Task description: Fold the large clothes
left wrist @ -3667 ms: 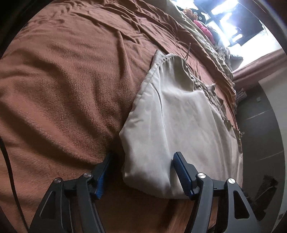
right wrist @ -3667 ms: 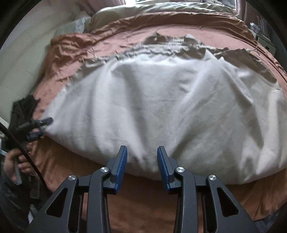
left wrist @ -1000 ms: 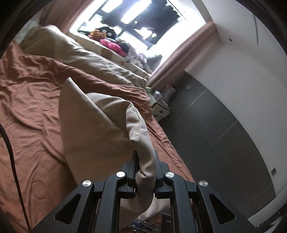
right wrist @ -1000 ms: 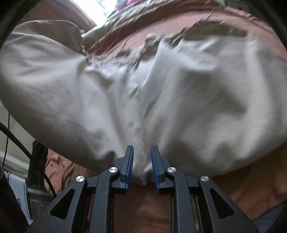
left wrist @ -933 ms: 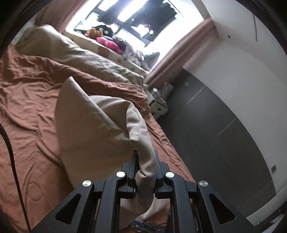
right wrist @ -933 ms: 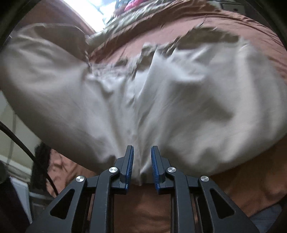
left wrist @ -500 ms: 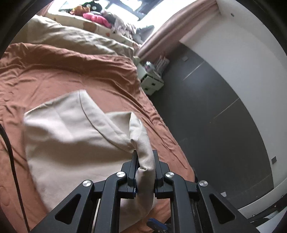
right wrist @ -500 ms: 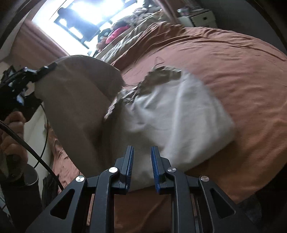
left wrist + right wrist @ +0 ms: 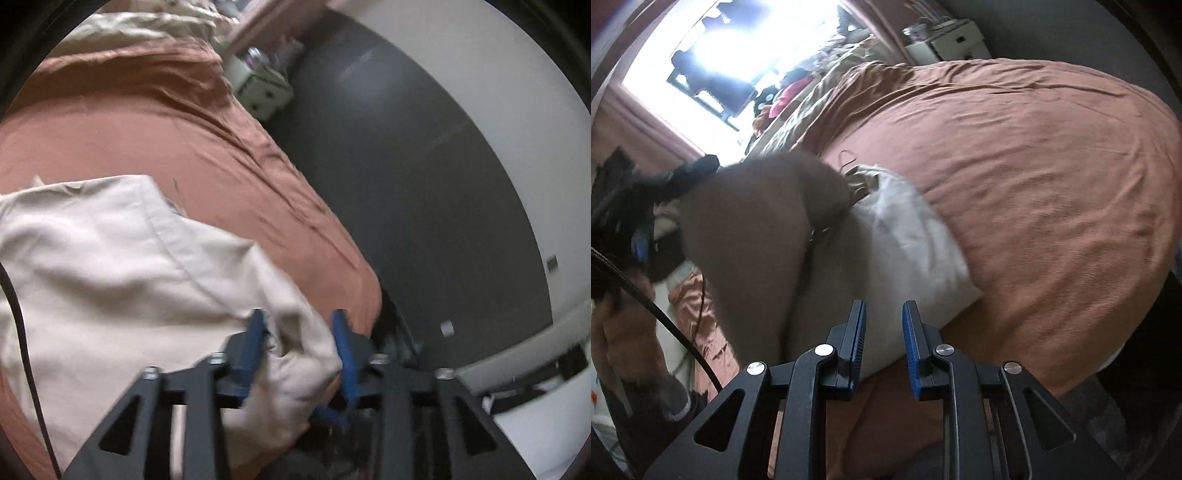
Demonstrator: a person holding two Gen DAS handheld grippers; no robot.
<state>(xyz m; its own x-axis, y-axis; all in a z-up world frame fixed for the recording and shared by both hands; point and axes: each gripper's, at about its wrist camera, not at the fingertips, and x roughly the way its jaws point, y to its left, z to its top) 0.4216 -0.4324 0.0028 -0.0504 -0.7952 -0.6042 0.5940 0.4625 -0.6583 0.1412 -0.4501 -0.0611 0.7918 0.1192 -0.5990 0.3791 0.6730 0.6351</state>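
Clothes-folding on a bed: a beige garment [image 9: 110,266] bunches between the blue pads of the left hand-held gripper [image 9: 299,350], whose jaws stand apart in the left wrist view, the cloth lying loosely between them, not pinched. From those pads the fabric runs forward and to the left, spread over the rust-brown bedspread [image 9: 155,133], with a stitched seam crossing it diagonally.

The right hand-held gripper [image 9: 882,339] is likewise spread, its jaws parted with the pale near edge of the garment [image 9: 905,243] between them or just ahead of them; whether the pads touch it cannot be told. In that view the left hand-held gripper [image 9: 683,173] appears blurred at the far left, raised above the bed with a shadowed flap of cloth at its tip.

The garment lies directly ahead of both tools, near the bed's edge, its longer run stretching away from the right hand-held gripper toward the pillows and the bright window [image 9: 731,48]. The fold looks partly made, one layer turned over another. Judged from this, the right side sits nearer the flattened stack, while the left is nearer the loose corner; whichever move follows turns on that corner lying straight in front of the left pads. A white bedside cabinet [image 9: 264,92] stands beyond the bed, against a dark wall [image 9: 424,184].
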